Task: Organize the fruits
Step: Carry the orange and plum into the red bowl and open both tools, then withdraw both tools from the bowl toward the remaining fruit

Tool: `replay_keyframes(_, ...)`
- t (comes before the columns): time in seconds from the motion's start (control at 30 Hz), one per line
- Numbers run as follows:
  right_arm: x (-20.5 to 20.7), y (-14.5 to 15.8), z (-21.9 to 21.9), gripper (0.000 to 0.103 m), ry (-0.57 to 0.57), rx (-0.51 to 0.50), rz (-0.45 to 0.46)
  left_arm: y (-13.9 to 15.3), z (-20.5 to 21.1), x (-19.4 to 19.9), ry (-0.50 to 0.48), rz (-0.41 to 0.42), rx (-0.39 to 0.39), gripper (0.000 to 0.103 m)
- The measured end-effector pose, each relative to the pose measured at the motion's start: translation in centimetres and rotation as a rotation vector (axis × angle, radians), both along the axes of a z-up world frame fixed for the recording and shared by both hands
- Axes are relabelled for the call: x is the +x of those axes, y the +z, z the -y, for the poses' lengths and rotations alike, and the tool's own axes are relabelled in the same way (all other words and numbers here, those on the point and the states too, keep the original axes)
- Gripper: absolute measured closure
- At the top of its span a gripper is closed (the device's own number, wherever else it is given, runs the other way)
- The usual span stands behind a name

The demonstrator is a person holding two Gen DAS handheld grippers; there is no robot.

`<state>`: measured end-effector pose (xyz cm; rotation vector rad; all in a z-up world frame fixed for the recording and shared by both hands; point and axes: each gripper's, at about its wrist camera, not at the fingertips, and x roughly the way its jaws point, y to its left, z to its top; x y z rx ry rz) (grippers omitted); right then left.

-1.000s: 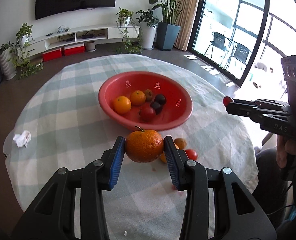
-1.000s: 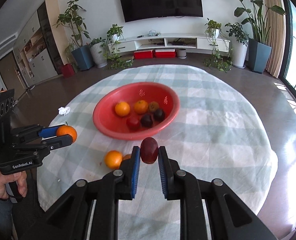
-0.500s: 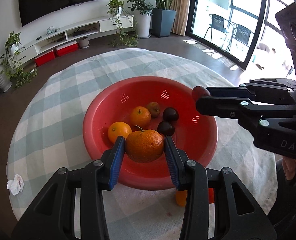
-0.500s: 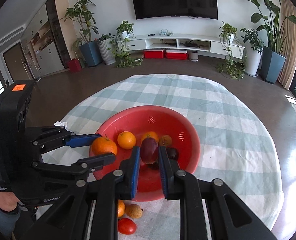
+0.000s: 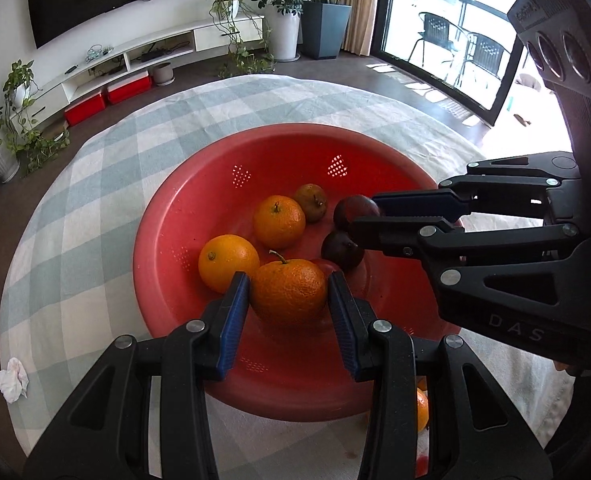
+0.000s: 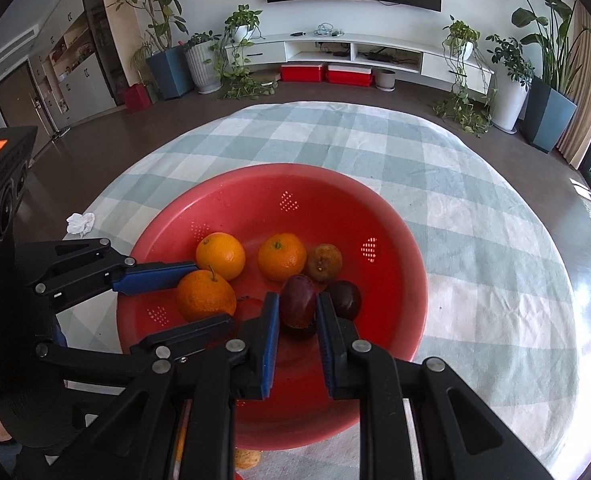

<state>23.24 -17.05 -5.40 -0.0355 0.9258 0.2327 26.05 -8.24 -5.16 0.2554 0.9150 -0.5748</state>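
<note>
A red perforated bowl point(image 5: 183, 216) point(image 6: 395, 248) stands on the checked tablecloth and holds two oranges point(image 5: 228, 257) point(image 5: 279, 221), a brownish fruit point(image 5: 311, 202) and a dark plum point(image 5: 342, 249). My left gripper point(image 5: 288, 293) is shut on a stemmed orange point(image 5: 288, 293) and holds it low over the bowl's near side; the orange also shows in the right wrist view point(image 6: 205, 296). My right gripper point(image 6: 297, 307) is shut on a dark red plum point(image 6: 297, 300) inside the bowl, beside another dark plum point(image 6: 345, 299).
A crumpled white tissue point(image 5: 12, 379) point(image 6: 80, 222) lies on the tablecloth point(image 5: 95, 184) left of the bowl. An orange point(image 5: 422, 409) and a small brown fruit point(image 6: 247, 458) lie on the cloth at the bowl's near rim. The table edge curves all around.
Both grippers have moved forward and down into the bowl, each still holding its fruit. The bowl now fills more of both views.
</note>
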Motion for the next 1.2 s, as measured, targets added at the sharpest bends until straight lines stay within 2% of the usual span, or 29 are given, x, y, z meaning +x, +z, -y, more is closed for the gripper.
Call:
replay_keyframes(0.3,0.4,-1.0,-0.2,0.082,-0.009,-0.06,-0.008,0.0,0.1,0.0,0.013,0.008,0.009,0.064)
replay_keyframes(0.43,0.3,-1.2,0.0,0.082,-0.011,-0.068,-0.003,0.1,0.0,-0.2,0.021,0.019,0.01,0.058)
replay_keyframes(0.53,0.3,-1.1,0.0,0.082,-0.015,-0.074,-0.002,0.3,-0.4,-0.2,0.034,0.02,-0.002,0.047)
replay_keyframes(0.6,0.3,-1.0,0.1,0.081,-0.018,-0.07,-0.002,0.6,-0.6,-0.4,0.033,0.021,-0.016,0.045)
replay_keyframes(0.73,0.0,-0.8,0.3,0.071,-0.022,-0.069,0.006,1.2,-1.0,-1.2,0.029,0.035,-0.027,0.044)
replay_keyframes(0.8,-0.2,-0.6,0.3,0.064,-0.025,-0.071,0.012,1.7,-1.3,-1.8,0.033,0.043,-0.043,0.038)
replay_keyframes(0.9,-0.7,-0.1,0.4,0.063,-0.027,-0.068,0.026,2.4,-2.1,-3.0,0.041,0.05,-0.067,0.035)
replay_keyframes(0.97,-1.3,0.4,0.5,0.06,-0.03,-0.06,0.044,2.9,-2.8,-4.0,0.052,0.057,-0.086,0.028)
replay_keyframes(1.2,-6.4,2.4,1.7,0.041,-0.051,0.03,0.116,3.3,-5.1,-8.5,0.05,0.059,-0.127,0.022)
